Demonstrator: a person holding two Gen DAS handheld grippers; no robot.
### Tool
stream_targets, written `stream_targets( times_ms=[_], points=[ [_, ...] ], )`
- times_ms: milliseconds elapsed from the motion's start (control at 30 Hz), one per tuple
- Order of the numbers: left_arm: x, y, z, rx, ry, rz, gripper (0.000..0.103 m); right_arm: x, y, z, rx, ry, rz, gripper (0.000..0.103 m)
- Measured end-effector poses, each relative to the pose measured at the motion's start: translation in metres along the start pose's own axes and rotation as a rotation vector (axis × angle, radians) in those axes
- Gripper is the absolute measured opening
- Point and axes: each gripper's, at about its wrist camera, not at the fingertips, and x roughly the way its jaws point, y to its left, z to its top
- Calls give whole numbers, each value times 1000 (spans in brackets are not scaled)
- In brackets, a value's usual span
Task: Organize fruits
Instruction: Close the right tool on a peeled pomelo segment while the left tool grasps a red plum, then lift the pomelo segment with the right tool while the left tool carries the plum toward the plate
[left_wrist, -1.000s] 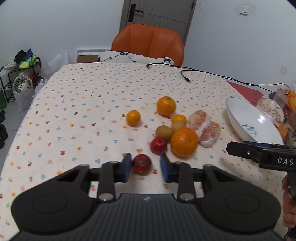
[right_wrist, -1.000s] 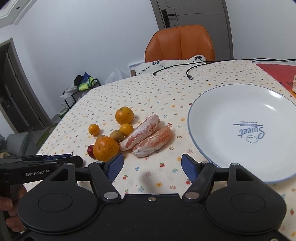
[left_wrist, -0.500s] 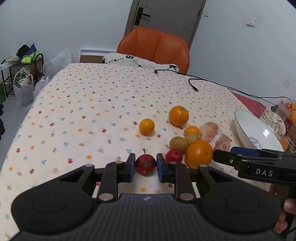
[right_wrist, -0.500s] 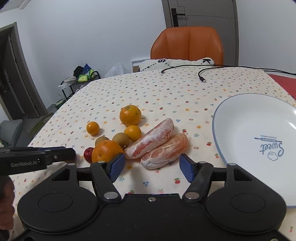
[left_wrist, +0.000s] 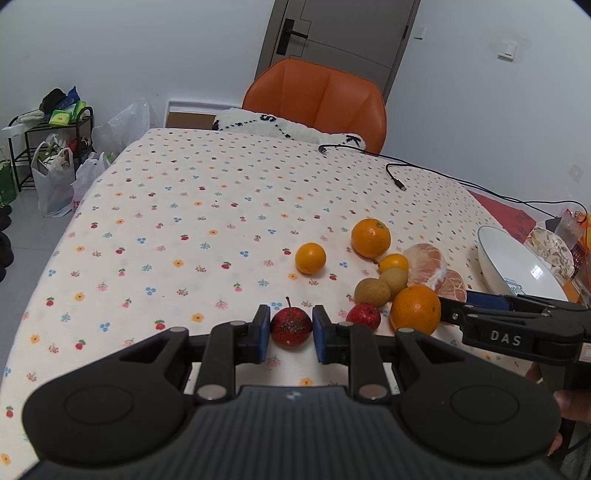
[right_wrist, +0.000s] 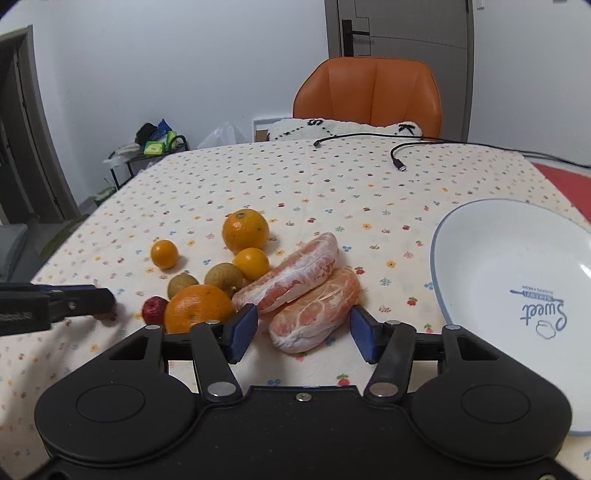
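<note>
A small red fruit (left_wrist: 291, 325) with a stem sits between the blue pads of my left gripper (left_wrist: 291, 330), which is shut on it just above the flowered tablecloth. To its right lie a second red fruit (left_wrist: 364, 316), a big orange (left_wrist: 415, 308), two brown fruits (left_wrist: 372, 291) and smaller oranges (left_wrist: 310, 257). My right gripper (right_wrist: 303, 334) is open, its pads on either side of the nearer peeled citrus segment (right_wrist: 317, 308); another segment (right_wrist: 303, 273) lies just behind. A white plate (right_wrist: 498, 266) rests at the right.
A black cable (left_wrist: 397, 177) lies across the far side of the table. An orange chair (left_wrist: 317, 99) stands behind it. A rack with bags (left_wrist: 48, 147) is on the floor at left. A dish of snacks (left_wrist: 550, 245) sits past the plate.
My left gripper went from open around the red fruit to shut on it. My right gripper moved forward and left, so the nearer citrus segment now lies between its fingers.
</note>
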Motion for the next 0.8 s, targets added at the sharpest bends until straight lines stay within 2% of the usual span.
stream_targets(
  times_ms=[100, 300, 400, 800],
  points=[
    [-3, 0, 0, 0, -7, 1, 23, 3, 4, 0, -30, -1, -27, 54],
    [-12, -2, 1, 6, -21, 1, 23, -5, 0, -3, -33, 2, -42, 37],
    [-14, -4, -1, 11, -22, -1, 23, -13, -5, -7, -20, 11, -33, 32],
    [-15, -14, -9, 26, 2, -14, 23, -46, -12, -26, -29, 71, 12, 32]
  ],
)
